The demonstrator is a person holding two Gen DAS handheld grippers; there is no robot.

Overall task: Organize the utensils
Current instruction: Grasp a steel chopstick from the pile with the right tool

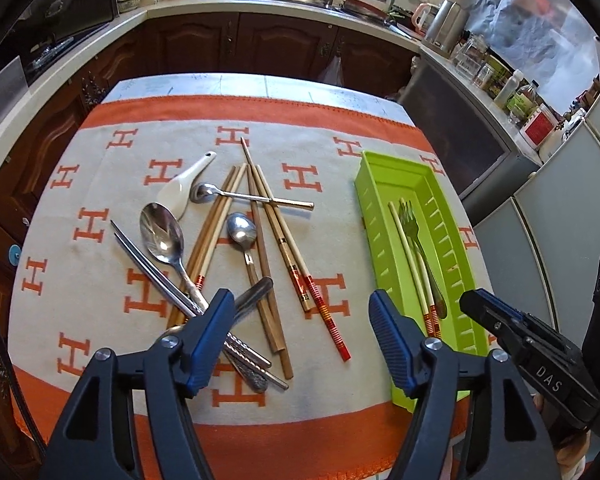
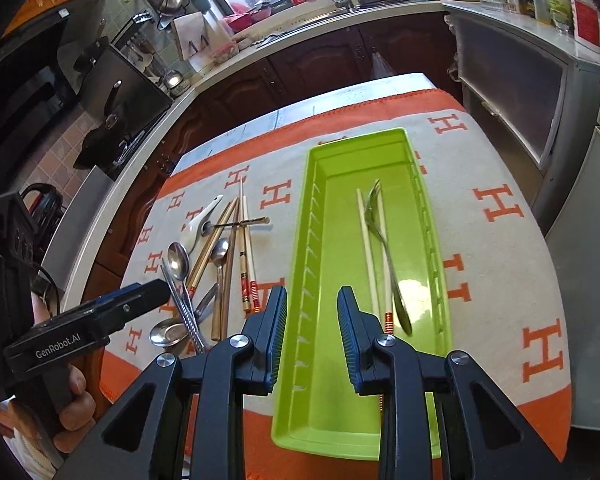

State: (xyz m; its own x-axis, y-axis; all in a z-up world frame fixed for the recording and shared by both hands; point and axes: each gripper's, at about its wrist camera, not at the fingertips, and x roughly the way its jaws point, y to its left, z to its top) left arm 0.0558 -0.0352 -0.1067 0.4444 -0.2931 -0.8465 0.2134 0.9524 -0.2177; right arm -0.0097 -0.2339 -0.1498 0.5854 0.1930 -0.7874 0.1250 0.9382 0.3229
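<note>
Left wrist view: the left gripper (image 1: 302, 328) hangs with jaws spread wide and empty above a loose pile of utensils (image 1: 220, 248) on the orange-patterned cloth (image 1: 80, 184) covering the counter, while the green tray (image 1: 380, 216) to its right holds a fork (image 1: 416, 236) and pale chopsticks (image 1: 410, 256). Right wrist view: the right gripper (image 2: 312, 334) hovers over the tray's near end, jaws parted and holding nothing, the pile lying left of the tray.
</note>
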